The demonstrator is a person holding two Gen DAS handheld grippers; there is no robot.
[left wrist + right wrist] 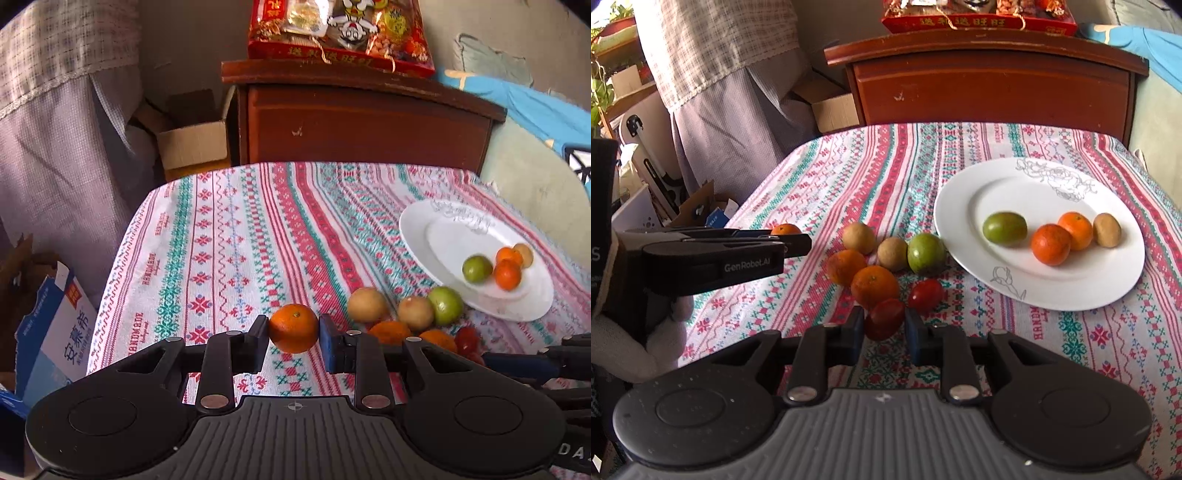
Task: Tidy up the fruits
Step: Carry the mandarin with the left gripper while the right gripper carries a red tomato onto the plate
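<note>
My left gripper is shut on an orange mandarin and holds it above the patterned tablecloth. In the right wrist view the left gripper shows at the left with the mandarin at its tip. My right gripper has its jaws around a red cherry tomato on the cloth, pads close to its sides. A white plate holds a green fruit, two mandarins and a tan fruit. Loose fruits lie left of the plate.
On the cloth lie two mandarins, two tan fruits, a green fruit and a second tomato. A brown wooden cabinet stands behind the table. Cardboard boxes sit on the floor at the left.
</note>
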